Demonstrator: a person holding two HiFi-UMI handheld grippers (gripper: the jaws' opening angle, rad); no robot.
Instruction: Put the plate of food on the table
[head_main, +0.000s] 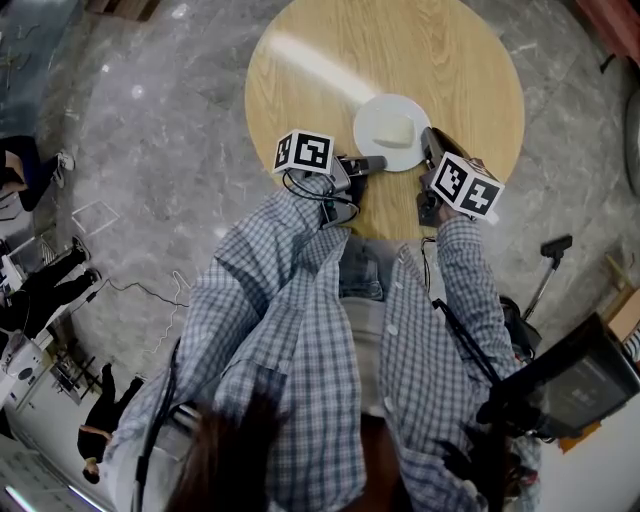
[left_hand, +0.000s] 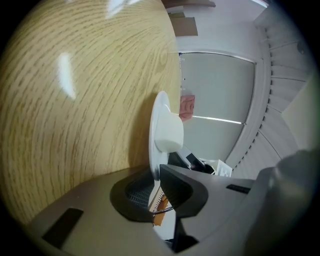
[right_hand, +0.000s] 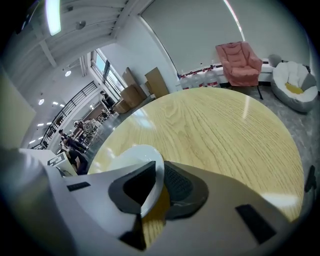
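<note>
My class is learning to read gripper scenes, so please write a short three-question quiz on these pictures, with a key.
1. True or false: the white plate is empty.
2. The table top is: A round wood; B square glass; C bare metal.
3. Which grippers are shut on the plate's rim?
Key: 1 false, a pale block of food lies on it. 2 A. 3 both, the left gripper and the right gripper.
</note>
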